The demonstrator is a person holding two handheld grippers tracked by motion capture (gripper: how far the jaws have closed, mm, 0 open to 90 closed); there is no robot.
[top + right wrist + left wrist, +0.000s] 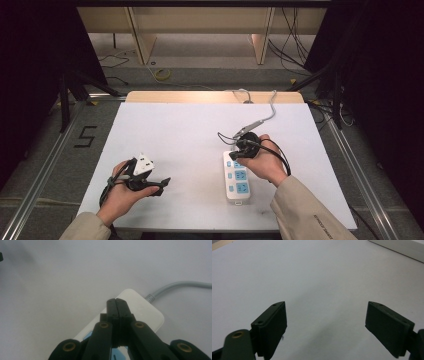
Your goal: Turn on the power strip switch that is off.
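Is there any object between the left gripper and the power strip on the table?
Nothing visible. The left gripper has open jaws, and bare white table lies between it and the power strip. The shut right gripper is above the strip's cable end.

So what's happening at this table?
A person holds a gripping tool in each hand over a white table. The right tool is shut, poised over the cable end of a white power strip; whether it touches I can't tell. The left tool is open, with nothing between its jaws.
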